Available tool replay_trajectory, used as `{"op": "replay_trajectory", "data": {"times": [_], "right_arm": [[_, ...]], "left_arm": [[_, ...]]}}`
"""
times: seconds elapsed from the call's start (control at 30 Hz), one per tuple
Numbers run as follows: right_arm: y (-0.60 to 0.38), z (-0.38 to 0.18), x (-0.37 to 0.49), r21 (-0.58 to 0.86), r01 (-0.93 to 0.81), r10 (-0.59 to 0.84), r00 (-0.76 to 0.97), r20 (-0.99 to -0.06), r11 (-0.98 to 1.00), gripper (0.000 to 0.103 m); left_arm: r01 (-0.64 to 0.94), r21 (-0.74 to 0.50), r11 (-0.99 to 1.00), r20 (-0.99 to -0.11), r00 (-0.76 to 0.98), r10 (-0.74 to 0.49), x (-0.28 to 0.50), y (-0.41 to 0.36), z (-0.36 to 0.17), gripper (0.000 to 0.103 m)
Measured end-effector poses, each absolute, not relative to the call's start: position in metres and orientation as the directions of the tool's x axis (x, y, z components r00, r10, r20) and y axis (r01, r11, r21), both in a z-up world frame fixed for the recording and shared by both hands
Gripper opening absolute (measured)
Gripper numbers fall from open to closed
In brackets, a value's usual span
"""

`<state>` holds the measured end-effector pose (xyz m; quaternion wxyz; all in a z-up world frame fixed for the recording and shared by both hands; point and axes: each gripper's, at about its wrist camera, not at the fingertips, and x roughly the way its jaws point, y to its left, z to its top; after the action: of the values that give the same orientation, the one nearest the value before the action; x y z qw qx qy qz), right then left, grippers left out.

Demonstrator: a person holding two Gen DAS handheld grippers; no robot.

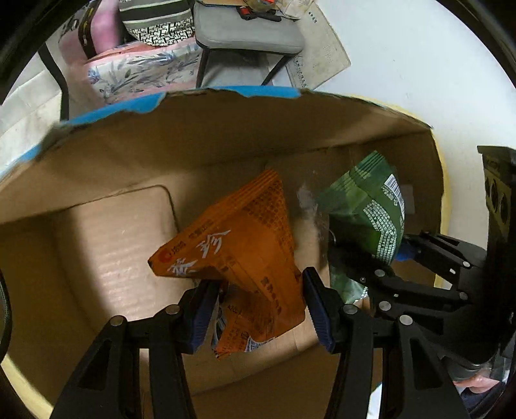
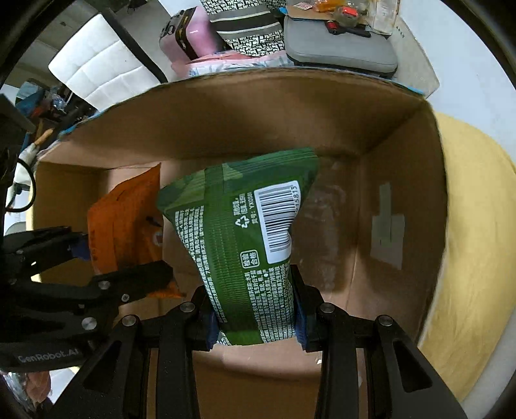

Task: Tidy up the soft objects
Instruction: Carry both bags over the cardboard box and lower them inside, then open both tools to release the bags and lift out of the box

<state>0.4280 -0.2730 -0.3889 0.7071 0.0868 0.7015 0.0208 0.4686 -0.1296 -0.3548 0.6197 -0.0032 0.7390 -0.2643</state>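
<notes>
My left gripper [image 1: 261, 306] is shut on an orange snack packet [image 1: 238, 245] and holds it inside a large open cardboard box [image 1: 225, 129]. My right gripper [image 2: 254, 306] is shut on a green snack packet [image 2: 245, 232] and holds it in the same box, to the right of the orange one. The green packet [image 1: 367, 212] and the right gripper [image 1: 387, 258] also show in the left wrist view. The orange packet [image 2: 129, 222] and the left gripper [image 2: 122, 264] show at the left of the right wrist view. The box floor [image 1: 106, 258] is bare cardboard.
The box has a blue outer face [image 1: 113, 109] and stands on a yellow surface [image 2: 477, 225]. Behind it are a grey padded stool [image 1: 248, 29] with small items, a pink suitcase [image 2: 183, 32], patterned bags [image 1: 154, 22] and a white cushion [image 2: 96, 64].
</notes>
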Motion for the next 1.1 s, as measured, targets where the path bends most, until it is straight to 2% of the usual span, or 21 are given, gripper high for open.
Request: {"op": "replay_trajectory", "data": {"times": [0.2,0.27,0.3,0.43,0.53,0.6,0.63,0.7,0.73,0.77,1.1], "right_arm": [[-0.277,-0.407,0.448,0.147,0.119,0.152,-0.032,-0.988,0.982,0.039],[-0.277,-0.408,0.451,0.133,0.122,0.14,-0.051,-0.989,0.983,0.046],[-0.278,-0.408,0.452,0.133,0.126,0.14,-0.047,-0.989,0.983,0.046],[-0.277,-0.407,0.454,0.126,0.115,0.133,-0.053,-0.99,0.985,0.052],[-0.277,-0.396,0.441,0.118,0.108,0.125,-0.059,-0.99,0.987,0.058],[-0.276,-0.39,0.431,0.112,0.113,0.118,-0.049,-0.992,0.987,0.061],[-0.272,-0.386,0.428,0.111,0.113,0.117,-0.046,-0.992,0.987,0.063],[-0.268,-0.372,0.418,0.107,0.123,0.111,-0.03,-0.993,0.987,0.075],[-0.267,-0.366,0.412,0.107,0.124,0.11,-0.017,-0.994,0.986,0.095],[-0.265,-0.361,0.407,0.112,0.122,0.114,-0.004,-0.994,0.986,0.103],[-0.237,-0.296,0.347,0.039,0.107,0.027,0.11,-0.994,0.993,0.103]], "left_arm": [[0.3,-0.39,0.871,-0.912,-0.254,-0.321,0.475,-0.133,-0.36,0.051],[0.29,-0.374,0.881,-0.918,-0.248,-0.309,0.476,-0.131,-0.358,0.054],[0.289,-0.352,0.89,-0.926,-0.243,-0.288,0.476,-0.131,-0.357,0.057],[0.28,-0.32,0.905,-0.939,-0.216,-0.266,0.471,-0.126,-0.347,0.058],[0.262,-0.288,0.921,-0.952,-0.184,-0.246,0.465,-0.116,-0.341,0.069],[0.243,-0.271,0.932,-0.958,-0.162,-0.236,0.459,-0.107,-0.332,0.082],[0.227,-0.258,0.939,-0.963,-0.143,-0.23,0.456,-0.102,-0.328,0.084],[0.193,-0.246,0.95,-0.968,-0.098,-0.231,0.449,-0.09,-0.318,0.086],[0.178,-0.246,0.953,-0.969,-0.081,-0.235,0.444,-0.086,-0.313,0.087],[0.169,-0.235,0.957,-0.972,-0.061,-0.228,0.438,-0.083,-0.306,0.088],[0.157,-0.122,0.98,-0.976,0.162,-0.147,0.377,-0.059,-0.243,0.089]]}}
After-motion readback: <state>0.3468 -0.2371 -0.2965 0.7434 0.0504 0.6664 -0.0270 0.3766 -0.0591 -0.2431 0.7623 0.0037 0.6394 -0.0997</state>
